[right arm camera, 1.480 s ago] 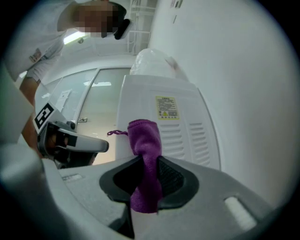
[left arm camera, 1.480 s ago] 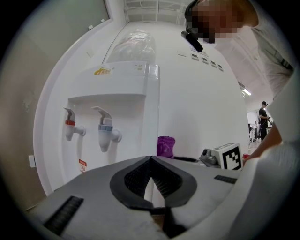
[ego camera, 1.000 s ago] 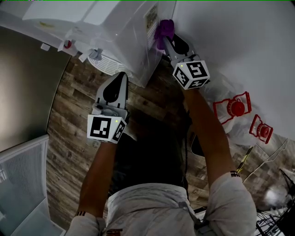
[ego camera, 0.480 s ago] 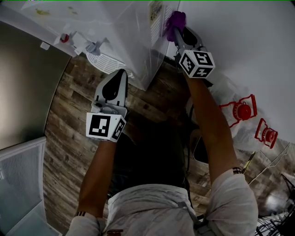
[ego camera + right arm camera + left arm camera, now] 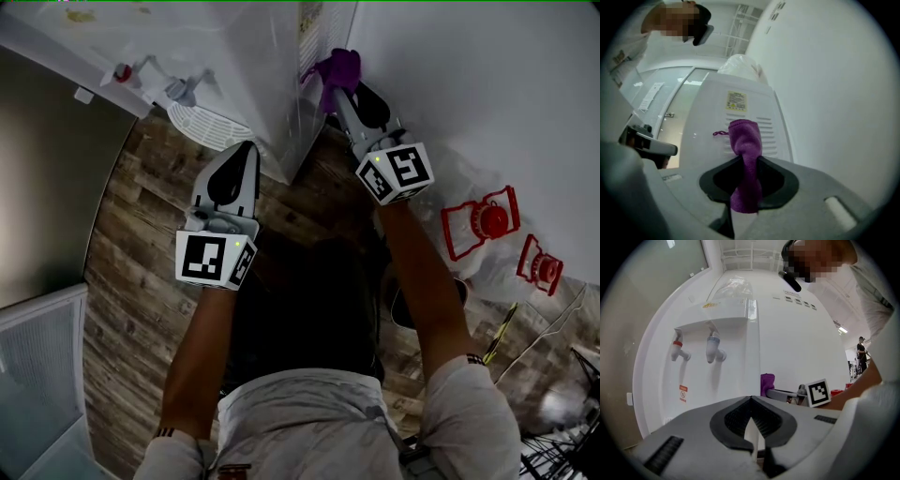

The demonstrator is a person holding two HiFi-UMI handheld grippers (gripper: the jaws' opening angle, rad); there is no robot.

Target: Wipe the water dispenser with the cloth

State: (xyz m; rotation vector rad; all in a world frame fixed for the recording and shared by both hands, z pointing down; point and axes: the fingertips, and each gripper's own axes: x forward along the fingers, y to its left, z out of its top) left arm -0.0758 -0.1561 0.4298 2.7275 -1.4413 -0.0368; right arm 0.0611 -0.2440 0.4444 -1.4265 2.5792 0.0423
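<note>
Right now the right gripper [image 5: 746, 165] is clenched on a fuzzy purple cloth [image 5: 744, 136], whose bunched end is against the dispenser's [image 5: 277, 84] smooth white side. That gripper's view shows slotted vents [image 5: 768, 123] and a label [image 5: 736, 101] there. The left gripper [image 5: 751, 401], jaws together on nothing, hangs before the front. Its view shows 2 taps [image 5: 712, 345], which the right one doesn't. Below is a wood-plank floor [image 5: 141, 253].

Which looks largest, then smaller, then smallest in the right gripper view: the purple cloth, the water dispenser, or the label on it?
1. water dispenser
2. purple cloth, close to the camera, so it looks enlarged
3. label
</note>
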